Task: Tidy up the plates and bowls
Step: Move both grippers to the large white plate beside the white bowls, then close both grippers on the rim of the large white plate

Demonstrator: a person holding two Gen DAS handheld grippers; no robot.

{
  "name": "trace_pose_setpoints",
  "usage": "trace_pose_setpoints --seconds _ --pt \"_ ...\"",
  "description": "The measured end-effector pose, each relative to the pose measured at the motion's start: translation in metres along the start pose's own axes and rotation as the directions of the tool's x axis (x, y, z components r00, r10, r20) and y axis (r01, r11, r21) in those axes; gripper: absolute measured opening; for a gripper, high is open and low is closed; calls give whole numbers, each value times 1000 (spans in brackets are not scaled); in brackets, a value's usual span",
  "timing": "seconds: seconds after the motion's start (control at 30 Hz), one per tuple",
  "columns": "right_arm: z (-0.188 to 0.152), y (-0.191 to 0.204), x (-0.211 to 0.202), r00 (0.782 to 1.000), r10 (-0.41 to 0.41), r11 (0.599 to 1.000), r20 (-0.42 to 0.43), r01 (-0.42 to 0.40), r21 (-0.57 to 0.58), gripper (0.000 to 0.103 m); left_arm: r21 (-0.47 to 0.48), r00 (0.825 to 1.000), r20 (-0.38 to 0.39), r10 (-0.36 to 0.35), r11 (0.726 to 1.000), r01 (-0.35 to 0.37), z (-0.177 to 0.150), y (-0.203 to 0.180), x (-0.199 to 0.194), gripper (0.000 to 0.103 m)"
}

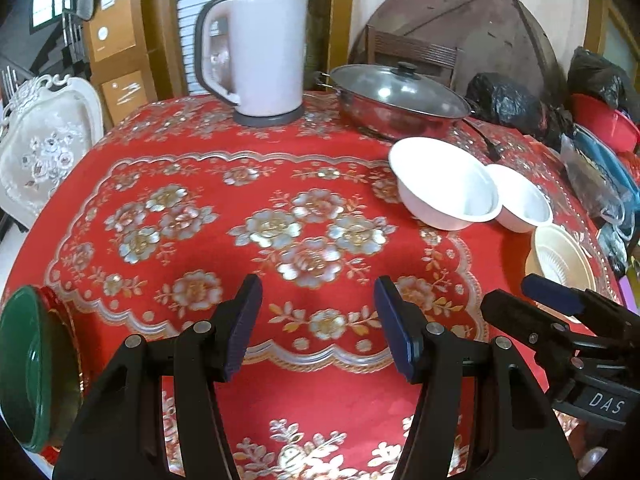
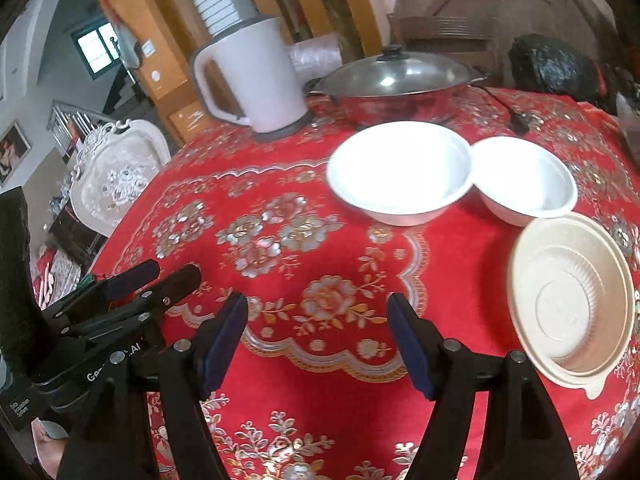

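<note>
2 tongs hang low over the red flowered surface [image 1: 320, 400], side by side. The left tongs [image 1: 318, 330] stand apart with only cloth showing between the pads. The right tongs [image 2: 318, 340] are likewise spread and hold nothing; in the left view they show at the right edge [image 1: 560, 300].

Nearest the left tongs, at the surface's left edge, sits 1 green bowl [image 1: 28, 368], tipped so its mouth faces the camera.

Nearest the right tongs, just to their right, lies 1 cream dish [image 2: 572, 304] with a ribbed inner wall and a small tab on its rim.

Beyond it stand 2 white bowls, upright and empty: 1 big bowl [image 2: 400, 172] and 1 small bowl [image 2: 524, 180] to its right, rims touching or nearly so. The small bowl sits just behind the cream dish.

So 4 pieces of tableware show: 3 grouped on the right, 1 well apart on the left.

At the far edge stand 1 white kettle [image 1: 256, 52] on a grey base and 1 steel pan [image 1: 400, 100] under a glass lid, its cord trailing right. Black bags [image 1: 504, 100] pile further right. 1 pale carved chair [image 1: 44, 148] stands off the left side.
</note>
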State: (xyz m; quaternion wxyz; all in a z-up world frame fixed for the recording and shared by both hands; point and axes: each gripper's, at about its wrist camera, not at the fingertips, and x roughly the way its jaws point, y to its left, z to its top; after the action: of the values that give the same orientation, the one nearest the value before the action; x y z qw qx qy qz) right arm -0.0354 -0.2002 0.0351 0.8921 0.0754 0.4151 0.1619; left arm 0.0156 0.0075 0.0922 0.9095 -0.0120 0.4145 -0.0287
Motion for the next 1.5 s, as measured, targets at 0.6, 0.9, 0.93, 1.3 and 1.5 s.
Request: trace_pose_setpoints --seconds 0.6,0.9,0.93,1.3,1.5 --pt "45 -60 0 1000 3 994 26 -6 109 72 16 997 -55 -62 998 63 59 -41 37 59" --pt "61 -81 28 999 38 980 3 -38 194 72 6 993 -90 -71 997 72 96 -53 83 59" --pt "62 -84 30 999 45 978 6 -45 203 72 2 993 -93 -74 997 75 98 -53 87 59" --pt "72 -90 46 999 39 974 -3 -37 223 72 -21 986 -136 -92 996 90 117 -57 127 59" --pt "75 -98 56 999 36 970 -26 -29 240 71 6 982 -166 -86 996 89 117 -67 142 59"
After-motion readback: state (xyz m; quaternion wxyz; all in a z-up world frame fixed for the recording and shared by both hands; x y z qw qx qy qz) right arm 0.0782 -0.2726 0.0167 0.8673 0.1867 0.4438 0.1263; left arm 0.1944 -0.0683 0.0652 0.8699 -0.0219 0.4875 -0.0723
